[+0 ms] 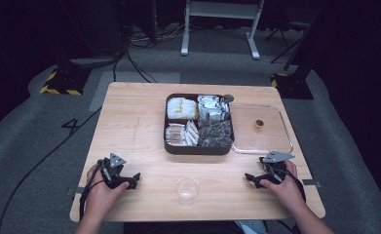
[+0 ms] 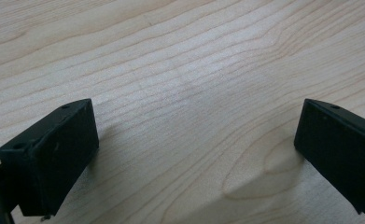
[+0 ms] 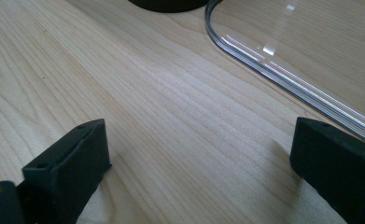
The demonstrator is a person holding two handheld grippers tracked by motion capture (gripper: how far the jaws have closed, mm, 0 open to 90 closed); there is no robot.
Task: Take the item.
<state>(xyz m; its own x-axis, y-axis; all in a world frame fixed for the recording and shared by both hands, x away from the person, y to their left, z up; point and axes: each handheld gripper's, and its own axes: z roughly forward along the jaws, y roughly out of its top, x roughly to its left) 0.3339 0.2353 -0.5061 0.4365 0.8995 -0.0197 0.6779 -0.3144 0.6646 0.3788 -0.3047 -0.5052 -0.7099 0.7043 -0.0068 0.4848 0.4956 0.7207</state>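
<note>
On the table (image 1: pixel 129 122), 2 hands are resting near the front edge, each one holding a gripper. The left gripper (image 1: pixel 129 181) is sitting on the wood with its jaws wide apart and nothing between them. The right gripper (image 1: pixel 253 178) is lying on the wood too, jaws wide, holding nothing. A clear cup (image 1: pixel 187 190) is standing upright between the 2 grippers, well apart from both. Behind it a dark box (image 1: pixel 198 147) (4 parts, full of wrapped snacks) is sitting in the middle. A clear lid (image 3: pixel 283 74) is lying flat, touching the box on its right, just past the right gripper.
</note>
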